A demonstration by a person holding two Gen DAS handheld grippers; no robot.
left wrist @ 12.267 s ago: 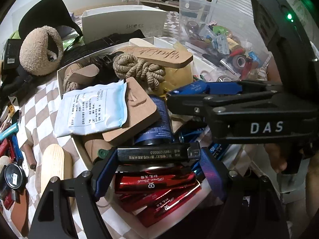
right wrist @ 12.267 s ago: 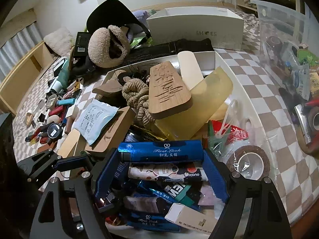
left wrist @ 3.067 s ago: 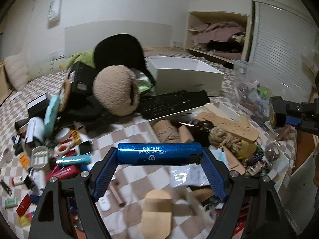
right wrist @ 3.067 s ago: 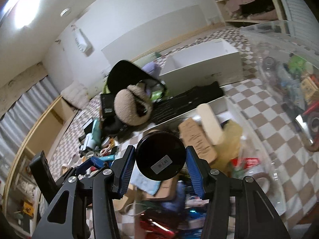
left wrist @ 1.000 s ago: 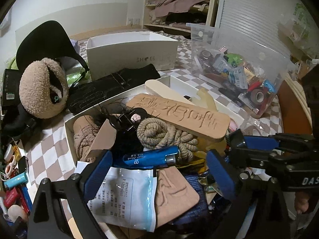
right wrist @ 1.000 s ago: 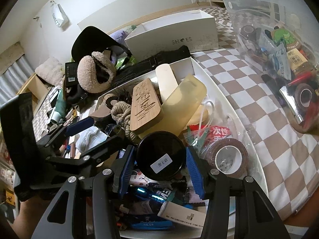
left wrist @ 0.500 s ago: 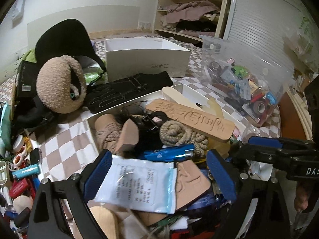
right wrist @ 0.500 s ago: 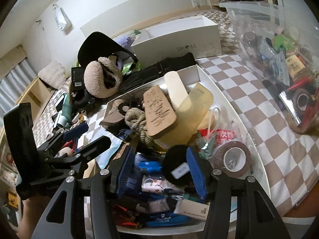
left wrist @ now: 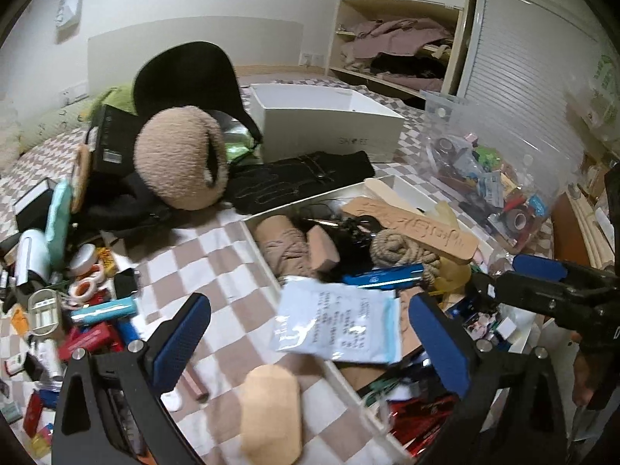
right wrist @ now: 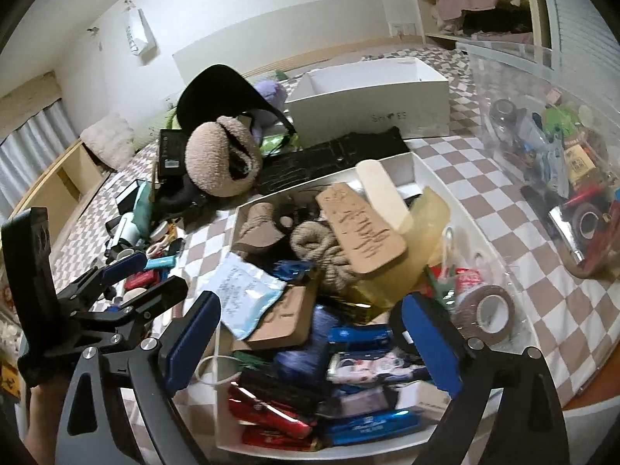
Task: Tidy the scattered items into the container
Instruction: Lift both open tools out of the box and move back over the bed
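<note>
we hold our left hand-held gripper (left wrist: 306,339) with its blue-padded jaws spread wide apart and nothing between them, over the checkered brown-and-white cloth (left wrist: 217,267) at the near left edge of the white rectangular cardboard container (right wrist: 496,244). our right hand-held gripper (right wrist: 310,341) also stands wide apart and empty, above the near end of that container.

the container is heaped full: a carved flat wooden board (right wrist: 362,228) leans on a coil of thick beige rope (right wrist: 314,244), a pale blue printed sachet (left wrist: 337,319) lies on brown card, a shiny blue metallic tube (left wrist: 387,275) rests beside the rope, and a brown roll of tape (right wrist: 486,312) sits at the right wall. red and blue foil sticks crowd the near end.

scattered small items (left wrist: 77,310) lie on the cloth to the left of the container, well apart from it, near a fuzzy beige earmuff (left wrist: 180,178). a tan oval pad (left wrist: 271,410) lies on the cloth just beside the container's left wall.
</note>
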